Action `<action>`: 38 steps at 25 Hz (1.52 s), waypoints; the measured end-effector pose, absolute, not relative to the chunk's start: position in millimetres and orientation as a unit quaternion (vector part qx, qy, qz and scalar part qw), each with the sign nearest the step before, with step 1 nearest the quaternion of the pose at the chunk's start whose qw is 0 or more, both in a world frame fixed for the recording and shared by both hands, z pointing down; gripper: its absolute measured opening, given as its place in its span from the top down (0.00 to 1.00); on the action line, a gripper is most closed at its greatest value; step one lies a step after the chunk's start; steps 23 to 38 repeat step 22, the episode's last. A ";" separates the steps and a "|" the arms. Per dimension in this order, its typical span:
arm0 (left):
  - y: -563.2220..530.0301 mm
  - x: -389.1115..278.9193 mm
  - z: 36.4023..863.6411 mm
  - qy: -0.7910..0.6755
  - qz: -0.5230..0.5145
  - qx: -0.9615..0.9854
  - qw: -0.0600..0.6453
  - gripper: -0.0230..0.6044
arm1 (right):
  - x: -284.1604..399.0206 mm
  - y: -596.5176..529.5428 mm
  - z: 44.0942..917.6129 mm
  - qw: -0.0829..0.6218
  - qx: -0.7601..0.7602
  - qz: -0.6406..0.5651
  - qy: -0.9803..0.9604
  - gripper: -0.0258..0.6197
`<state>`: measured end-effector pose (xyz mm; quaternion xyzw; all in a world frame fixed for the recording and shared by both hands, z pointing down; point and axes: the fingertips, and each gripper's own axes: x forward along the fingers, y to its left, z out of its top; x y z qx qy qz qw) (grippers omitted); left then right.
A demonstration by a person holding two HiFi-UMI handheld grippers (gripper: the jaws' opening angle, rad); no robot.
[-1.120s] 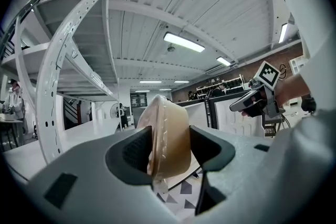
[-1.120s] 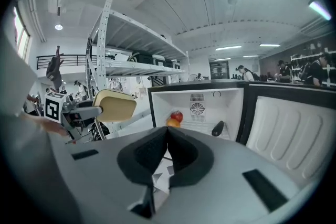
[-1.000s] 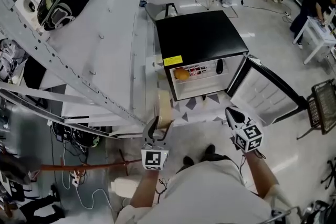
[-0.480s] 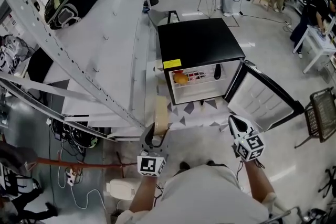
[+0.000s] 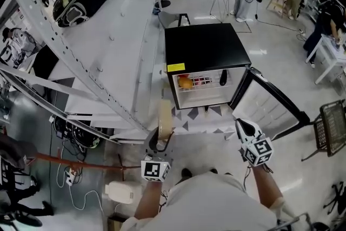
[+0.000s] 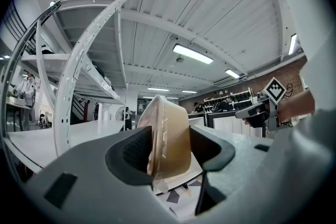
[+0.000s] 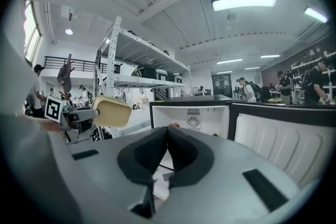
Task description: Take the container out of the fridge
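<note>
Head view: left gripper (image 5: 160, 142) clamped on the tan container (image 5: 165, 116), held on edge; right gripper (image 5: 241, 124) clenched, empty. Beyond them, fridge (image 5: 206, 50), door (image 5: 268, 105) open, orange (image 5: 185, 83) inside. Both grippers have drawn back from it, so the container is judged clear of the fridge.

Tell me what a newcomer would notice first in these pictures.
The black fridge stands at the head view's centre, its door swung open to the right and an orange fruit on its shelf. In front of it, the left gripper is shut on a tan container turned on edge; the right gripper is shut, empty.
</note>
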<state>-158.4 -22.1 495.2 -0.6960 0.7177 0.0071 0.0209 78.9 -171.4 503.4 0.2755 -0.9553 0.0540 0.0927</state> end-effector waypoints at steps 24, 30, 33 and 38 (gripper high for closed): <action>-23.9 -140.4 492.2 0.733 -0.005 -0.680 0.021 0.60 | 86.4 -180.5 510.6 0.092 0.248 0.076 -0.961 0.95; -23.9 -140.4 492.2 0.733 -0.005 -0.680 0.021 0.60 | 86.4 -180.5 510.6 0.092 0.248 0.076 -0.961 0.95; -23.9 -140.4 492.2 0.733 -0.005 -0.680 0.021 0.60 | 86.4 -180.5 510.6 0.092 0.248 0.076 -0.961 0.95; -23.9 -140.4 492.2 0.733 -0.005 -0.680 0.021 0.60 | 86.4 -180.5 510.6 0.092 0.248 0.076 -0.961 0.95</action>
